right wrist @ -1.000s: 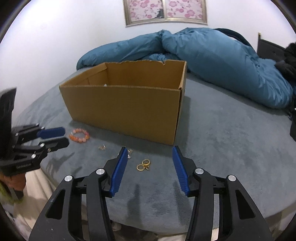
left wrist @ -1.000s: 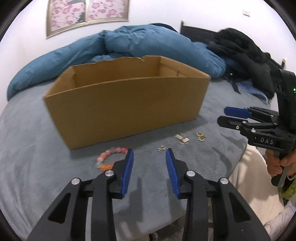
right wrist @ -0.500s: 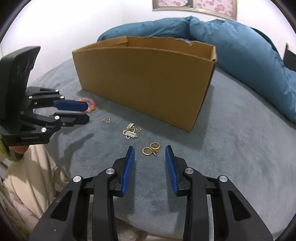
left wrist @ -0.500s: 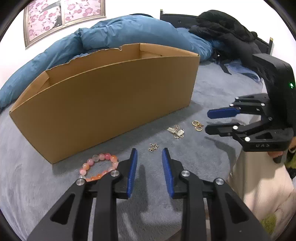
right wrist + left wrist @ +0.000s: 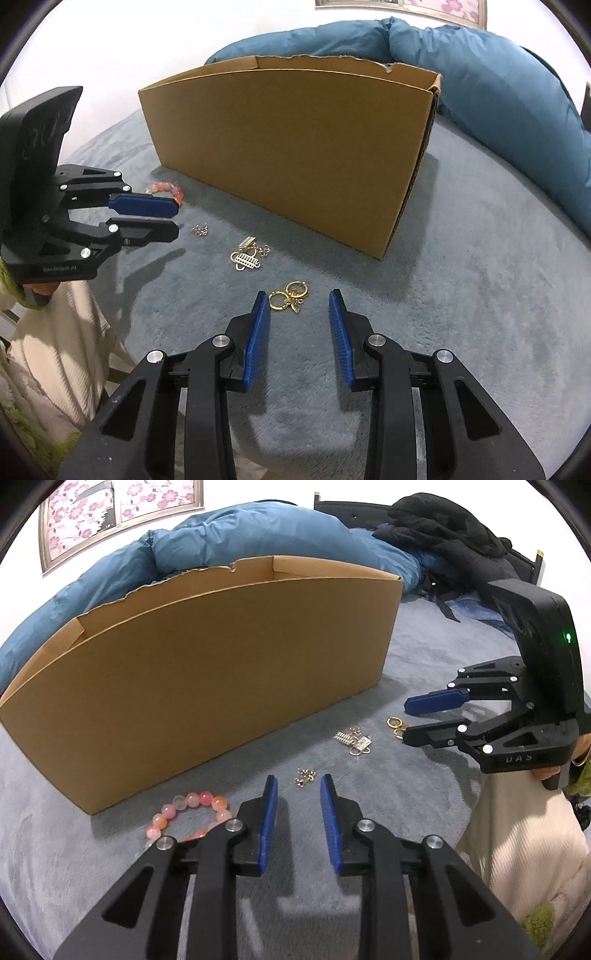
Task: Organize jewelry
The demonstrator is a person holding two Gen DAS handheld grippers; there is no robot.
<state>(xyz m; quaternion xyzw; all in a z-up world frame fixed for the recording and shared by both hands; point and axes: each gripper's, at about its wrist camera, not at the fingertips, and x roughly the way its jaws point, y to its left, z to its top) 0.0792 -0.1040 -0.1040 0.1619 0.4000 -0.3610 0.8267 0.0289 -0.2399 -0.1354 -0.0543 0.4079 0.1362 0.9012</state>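
Note:
An open cardboard box stands on the grey bed. In front of it lie a pink bead bracelet, small silver studs, silver comb-shaped earrings and gold hoop earrings. My left gripper is open and empty, just short of the studs. My right gripper is open and empty, with the gold hoops between its fingertips. Each gripper also shows in the other's view: the right one and the left one.
A blue duvet lies behind the box. Black clothing is piled at the back right. The bed's front edge and a cream sleeve are close below the grippers.
Both grippers have moved forward and down toward the jewelry. The left now points at the studs, the right now brackets the gold hoops. Both stay open.

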